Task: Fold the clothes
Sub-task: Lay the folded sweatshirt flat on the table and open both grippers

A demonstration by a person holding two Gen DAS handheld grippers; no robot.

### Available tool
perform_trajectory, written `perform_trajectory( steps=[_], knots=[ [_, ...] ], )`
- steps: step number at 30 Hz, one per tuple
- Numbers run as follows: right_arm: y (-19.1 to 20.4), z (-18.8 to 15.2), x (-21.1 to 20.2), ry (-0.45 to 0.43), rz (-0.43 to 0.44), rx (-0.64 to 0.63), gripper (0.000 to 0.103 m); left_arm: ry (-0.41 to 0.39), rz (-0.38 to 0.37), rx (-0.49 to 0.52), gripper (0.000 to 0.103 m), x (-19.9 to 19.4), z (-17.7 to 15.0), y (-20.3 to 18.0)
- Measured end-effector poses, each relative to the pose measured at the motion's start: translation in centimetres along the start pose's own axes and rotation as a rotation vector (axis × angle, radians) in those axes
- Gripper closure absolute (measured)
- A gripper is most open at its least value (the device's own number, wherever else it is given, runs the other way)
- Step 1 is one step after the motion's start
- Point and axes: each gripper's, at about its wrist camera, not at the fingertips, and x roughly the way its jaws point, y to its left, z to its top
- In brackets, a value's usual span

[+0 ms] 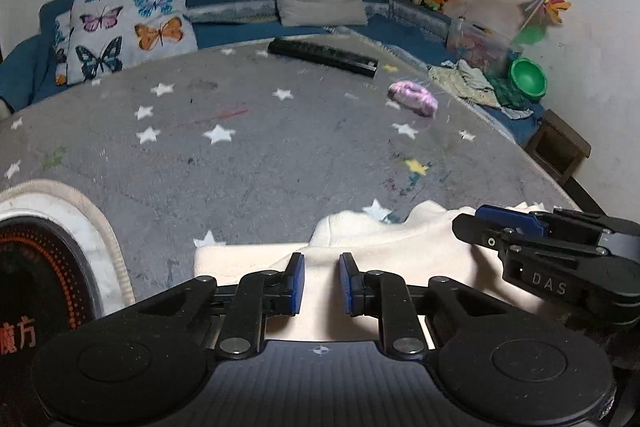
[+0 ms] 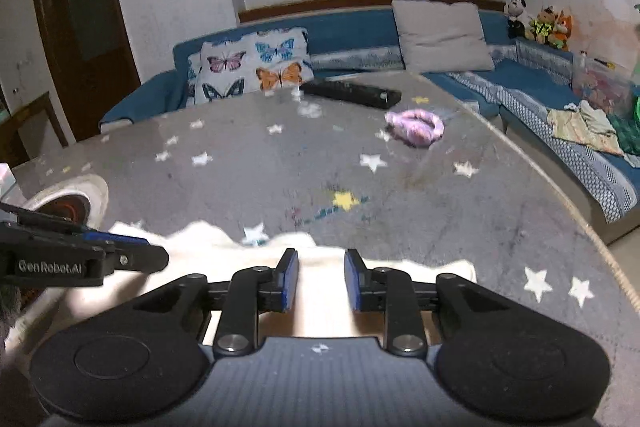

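Observation:
A cream garment [image 1: 380, 239] [image 2: 224, 239] lies flat at the near edge of a grey, star-printed table [image 1: 280, 155] [image 2: 320, 167]. My left gripper [image 1: 322, 259] hovers over its left part, blue pads a narrow gap apart with only cloth showing beneath. My right gripper [image 2: 321, 255] stands over the garment's right part, also open by a narrow gap with nothing pinched. In the left wrist view the right gripper [image 1: 466, 227] reaches in from the right above the cloth. In the right wrist view the left gripper [image 2: 160, 259] comes in from the left.
A pink-purple fuzzy item [image 1: 412, 99] [image 2: 416, 127] and a long black bar [image 1: 324, 57] [image 2: 352, 93] lie further back on the table. A round appliance with an orange dotted ring [image 1: 40, 267] sits near left. Beyond is a blue sofa with cushions and a clothes pile [image 2: 584, 127].

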Motion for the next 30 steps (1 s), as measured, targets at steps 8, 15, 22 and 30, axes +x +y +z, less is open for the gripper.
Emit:
perform_trajectory(
  steps=[8,15,22,30],
  knots=[
    [2.3,0.1,1.3,0.021,0.034,-0.074,0.07,-0.005,0.006,0.046,0.082,1.1,0.4,-0.9],
    [2.5,0.1,-1.0,-0.009,0.037,-0.081,0.068,-0.016,-0.001,0.05,0.08,-0.1,0.1,-0.7],
    [3.0,-2.7,-5.1,0.004,0.05,-0.095,0.06,-0.021,-0.002,0.053,0.077,-2.9,-2.2,-0.6],
    [3.1,-7.2,-9.2,0.028,0.017,-0.115,0.053,-0.031,0.001,0.083,0.07,-5.7,-6.3,-0.6]
  ],
)
